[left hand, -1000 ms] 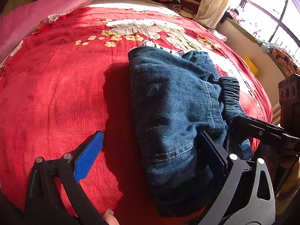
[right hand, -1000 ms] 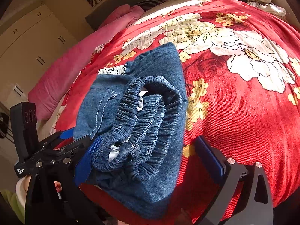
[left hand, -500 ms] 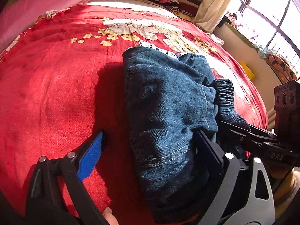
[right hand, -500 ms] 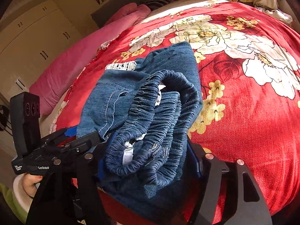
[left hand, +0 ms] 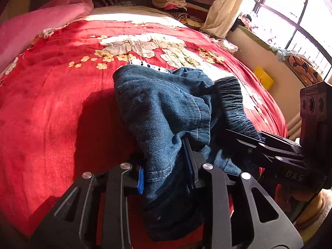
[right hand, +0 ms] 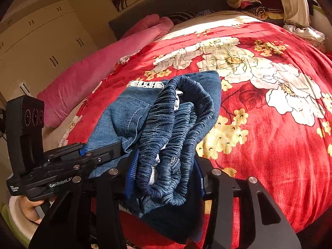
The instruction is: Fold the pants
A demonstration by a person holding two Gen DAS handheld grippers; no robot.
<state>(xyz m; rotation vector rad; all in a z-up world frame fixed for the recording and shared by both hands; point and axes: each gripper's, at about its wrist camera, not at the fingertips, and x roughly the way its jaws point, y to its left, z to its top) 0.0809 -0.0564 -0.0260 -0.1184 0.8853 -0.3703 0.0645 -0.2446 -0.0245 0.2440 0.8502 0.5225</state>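
Denim pants (left hand: 166,112) now clamped by left gripper (left hand: 166,172) jaws.

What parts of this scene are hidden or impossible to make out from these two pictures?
- Left wrist view: the left tongs bite into the jeans; denim covers the tips.
- Right wrist view: the bunched waistband buries the right tongs.
- Both views: the jeans' near end is cut off behind the tong frames.
- Clothes pile: too small to identify.
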